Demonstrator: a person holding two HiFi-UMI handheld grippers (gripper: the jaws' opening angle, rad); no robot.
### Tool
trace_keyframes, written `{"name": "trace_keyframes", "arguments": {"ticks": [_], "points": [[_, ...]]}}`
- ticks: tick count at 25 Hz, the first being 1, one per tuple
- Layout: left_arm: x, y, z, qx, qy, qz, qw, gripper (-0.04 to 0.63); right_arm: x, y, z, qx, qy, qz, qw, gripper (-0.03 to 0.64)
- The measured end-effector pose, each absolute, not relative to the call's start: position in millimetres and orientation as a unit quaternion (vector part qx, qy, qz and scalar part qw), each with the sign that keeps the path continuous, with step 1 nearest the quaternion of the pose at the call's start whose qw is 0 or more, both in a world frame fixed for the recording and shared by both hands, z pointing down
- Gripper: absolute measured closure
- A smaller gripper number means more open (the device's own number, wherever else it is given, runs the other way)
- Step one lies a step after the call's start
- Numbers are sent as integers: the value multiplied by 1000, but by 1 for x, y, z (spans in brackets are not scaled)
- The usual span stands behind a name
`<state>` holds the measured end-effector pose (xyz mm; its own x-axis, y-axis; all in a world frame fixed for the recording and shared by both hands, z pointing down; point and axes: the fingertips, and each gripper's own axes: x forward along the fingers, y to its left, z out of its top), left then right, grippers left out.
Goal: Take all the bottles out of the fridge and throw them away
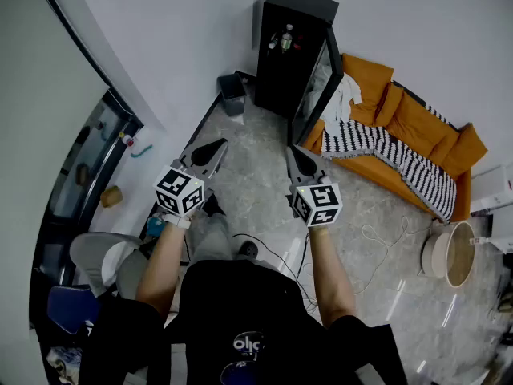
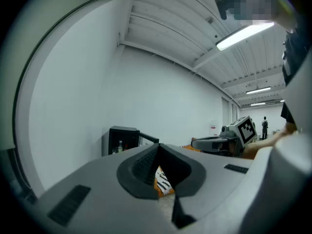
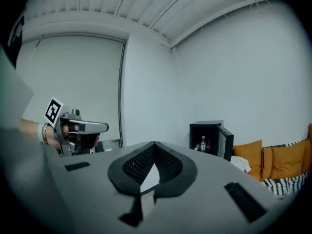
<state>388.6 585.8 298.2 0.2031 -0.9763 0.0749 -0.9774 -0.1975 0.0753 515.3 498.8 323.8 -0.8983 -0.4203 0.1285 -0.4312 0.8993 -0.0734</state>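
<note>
Standing on the pale floor (image 1: 264,191) well back from the fridge (image 1: 280,62), the person holds both tools out ahead, side by side and apart. The left gripper (image 1: 215,146) has its jaws pressed together with nothing between them; its own view shows the dark pads meeting at the tip, empty. The right gripper (image 1: 295,152) is the same, jaws closed tight on nothing, with its marker cube facing up toward the head camera. The small black fridge stands against the white wall at the far edge of the floor, its door (image 1: 319,83) swung open to the right. The bottles (image 1: 285,38) stand inside it, one clear and tall with something red beside it; how many there are cannot be told. A dark bin (image 1: 232,93) sits on the floor just beside the fridge's left side. To the right of the open door an orange sofa (image 1: 421,123) runs along the wall, a black-and-white striped blanket (image 1: 401,163) draped over its seat and a white cloth (image 1: 346,99) bunched at the end nearest the door. A thin cable (image 1: 373,239) loops across the floor near the person's right arm
</note>
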Motion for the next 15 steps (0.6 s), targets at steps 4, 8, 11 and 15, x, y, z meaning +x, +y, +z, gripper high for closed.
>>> {"name": "trace_keyframes", "arguments": {"ticks": [4,8,11,15], "points": [[377,579,305,774,-631,23,50,594,505,492,328,219,-973,48,57,615],[364,568,311,776,-629,27,49,594,494,483,333,222,-972,51,61,615],[349,554,314,774,-631,23,52,594,484,469,334,225,-971,60,61,615],[322,531,319,770,-635,22,57,594,461,446,334,229,-969,68,59,615]]}}
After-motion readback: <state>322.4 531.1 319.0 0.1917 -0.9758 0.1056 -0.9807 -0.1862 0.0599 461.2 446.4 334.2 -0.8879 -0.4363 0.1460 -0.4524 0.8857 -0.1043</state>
